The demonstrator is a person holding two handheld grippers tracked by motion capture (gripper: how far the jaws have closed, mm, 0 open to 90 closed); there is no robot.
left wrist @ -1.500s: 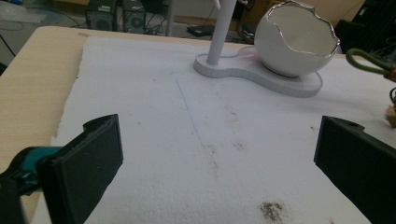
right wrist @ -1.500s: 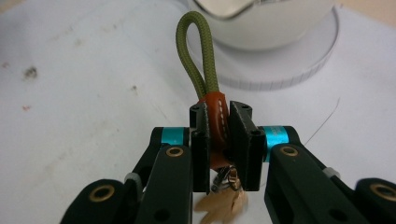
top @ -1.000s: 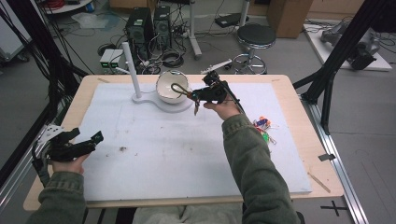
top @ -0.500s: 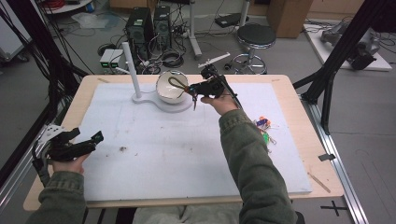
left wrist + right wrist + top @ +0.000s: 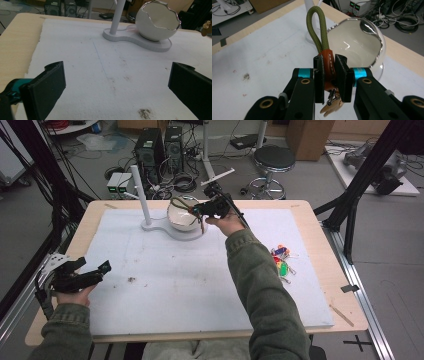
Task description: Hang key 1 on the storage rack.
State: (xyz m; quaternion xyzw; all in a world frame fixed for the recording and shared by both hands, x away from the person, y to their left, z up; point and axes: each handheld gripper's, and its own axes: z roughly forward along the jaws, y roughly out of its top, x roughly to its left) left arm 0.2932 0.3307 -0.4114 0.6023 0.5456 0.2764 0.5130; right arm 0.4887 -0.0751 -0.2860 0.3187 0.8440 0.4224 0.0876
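My right gripper [image 5: 329, 75] jaws clamp the keychain [image 5: 325, 58]; I'd hook its loop squarely over the post [image 5: 140, 195] ahead.

the right tool [image 5: 329, 75] hides the keychain's [image 5: 327, 60] lower end; the charm beneath is blurred.

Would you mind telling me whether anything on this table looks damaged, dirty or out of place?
The white mat has a dark smudge and faint brownish specks. The bowl has a jagged rim, seemingly an eggshell design rather than damage. Coloured keys lie loose near the mat's right edge.
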